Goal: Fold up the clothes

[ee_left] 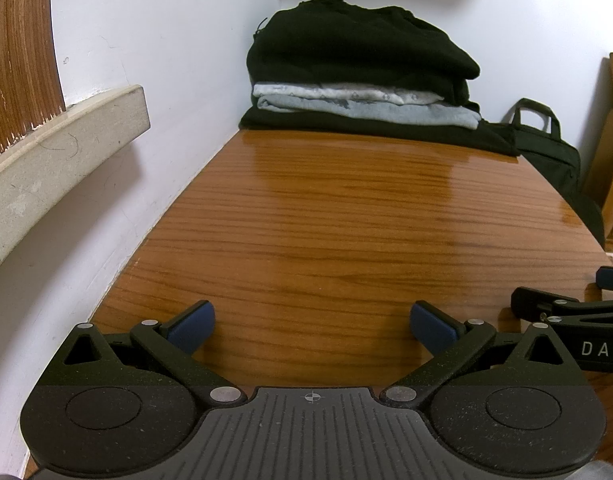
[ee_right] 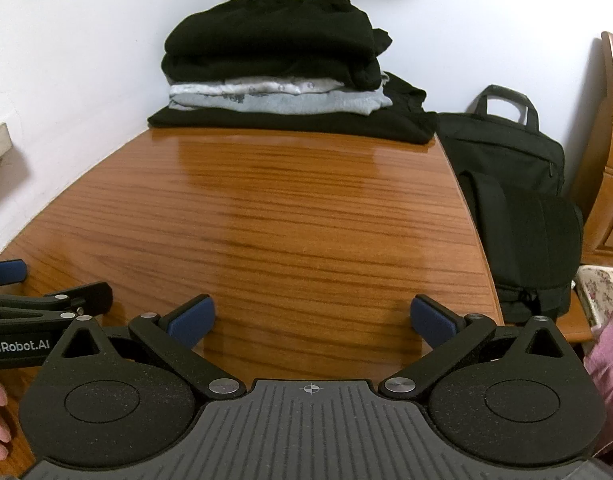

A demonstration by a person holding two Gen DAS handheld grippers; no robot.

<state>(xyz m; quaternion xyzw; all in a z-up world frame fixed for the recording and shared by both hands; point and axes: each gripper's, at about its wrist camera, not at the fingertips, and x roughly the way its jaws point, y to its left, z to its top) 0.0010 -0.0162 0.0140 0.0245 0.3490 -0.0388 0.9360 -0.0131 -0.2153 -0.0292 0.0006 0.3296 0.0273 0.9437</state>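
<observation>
Left gripper (ee_left: 312, 322) and right gripper (ee_right: 312, 320): both spread wide, empty, low over the near end of the glossy wood-grain table (ee_left: 346, 220). Stack of clothes (ee_right: 274, 68) sits folded at the far end against the wall: bulky black knits above and below thin grey printed layers. No unfolded garment visible; folding looks finished or paused.

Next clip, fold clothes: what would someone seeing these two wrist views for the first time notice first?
The stack of folded clothes at the far end of the wooden table, against the white wall: black garments at top and bottom, two grey ones between. Nearer, the left gripper and right gripper sit side by side over bare wood, both open and holding nothing. A black bag stands off the table's right edge.
</observation>
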